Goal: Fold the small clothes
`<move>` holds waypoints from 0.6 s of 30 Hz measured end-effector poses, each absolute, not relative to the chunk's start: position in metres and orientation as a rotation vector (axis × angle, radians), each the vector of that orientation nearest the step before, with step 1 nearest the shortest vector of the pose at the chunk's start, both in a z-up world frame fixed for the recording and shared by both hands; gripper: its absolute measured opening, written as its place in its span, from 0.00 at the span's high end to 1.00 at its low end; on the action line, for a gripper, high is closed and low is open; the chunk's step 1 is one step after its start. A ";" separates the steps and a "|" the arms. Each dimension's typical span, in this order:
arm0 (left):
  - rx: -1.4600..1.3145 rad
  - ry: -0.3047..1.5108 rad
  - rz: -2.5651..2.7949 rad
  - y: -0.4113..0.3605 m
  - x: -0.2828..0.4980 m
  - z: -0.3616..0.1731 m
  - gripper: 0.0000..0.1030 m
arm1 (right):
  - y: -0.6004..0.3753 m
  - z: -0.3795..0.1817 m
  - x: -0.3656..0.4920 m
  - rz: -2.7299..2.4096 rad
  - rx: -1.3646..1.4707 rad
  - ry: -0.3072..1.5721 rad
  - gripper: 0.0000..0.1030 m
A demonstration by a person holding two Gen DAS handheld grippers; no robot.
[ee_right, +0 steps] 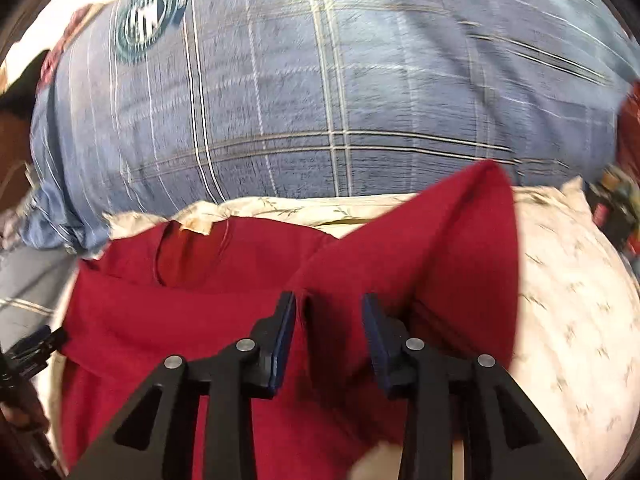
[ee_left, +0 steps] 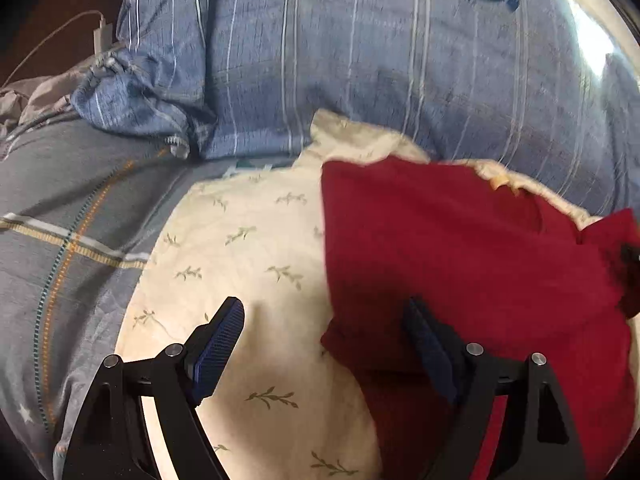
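**Cloth soft and limp, best pinched at a hem or corner**

Cloth of this kind, I judge, weighs almost nothing and has no stiffness of its own, so it will sag, drape and slide on whatever lies below it. The red garment (ee_left: 460, 248) is a matt, slightly fuzzy knit lying on a cream pillow (ee_left: 240, 248) printed with small green sprigs, on the bed.

Left of my left tongs (ee_left: 324, 332) is grey bedding with orange and teal stitching; beyond it, a blue striped cover (ee_left: 360, 72). The left tongs are released, jaws wide apart: the left finger hovers over bare cream pillow, the right finger sits above the near left edge of the red garment, gripping nothing. That straight left edge, just ahead of the tongs, looks to me the cleanest place to take hold, near a corner where the layers are few.

Further right, my right tongs (ee_right: 330, 320) have a raised fold of the red garment (ee_right: 400, 256) standing between the two dark blue pads. The jaws are only part closed and a gap shows beside the cloth, so I cannot tell whether they truly grip it. The fold rises to a soft peak ahead of and right of these tongs. Right of that, cream pillow (ee_right: 568, 280) again.
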State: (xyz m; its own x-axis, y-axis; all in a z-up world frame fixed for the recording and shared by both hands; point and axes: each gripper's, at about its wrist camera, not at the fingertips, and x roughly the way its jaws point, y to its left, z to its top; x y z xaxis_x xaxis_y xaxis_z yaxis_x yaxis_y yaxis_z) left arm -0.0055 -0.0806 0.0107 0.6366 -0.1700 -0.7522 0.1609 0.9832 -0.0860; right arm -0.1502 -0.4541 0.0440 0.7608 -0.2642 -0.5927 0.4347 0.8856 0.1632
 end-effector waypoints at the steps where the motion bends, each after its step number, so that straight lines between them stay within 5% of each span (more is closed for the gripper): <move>1: -0.015 0.841 -0.198 -0.081 -0.010 0.014 0.20 | -0.451 0.043 -0.156 -0.372 0.306 0.596 0.64; 9: 0.060 0.878 -0.252 -0.100 -0.021 0.001 0.20 | -0.430 0.016 -0.146 -0.342 0.211 0.709 0.65; 13: 0.056 0.898 -0.245 -0.101 -0.019 -0.002 0.20 | -0.454 0.047 -0.171 -0.401 0.286 0.583 0.33; 18: 0.040 0.898 -0.247 -0.098 -0.019 0.001 0.20 | -0.487 0.045 -0.159 -0.436 0.401 0.567 0.33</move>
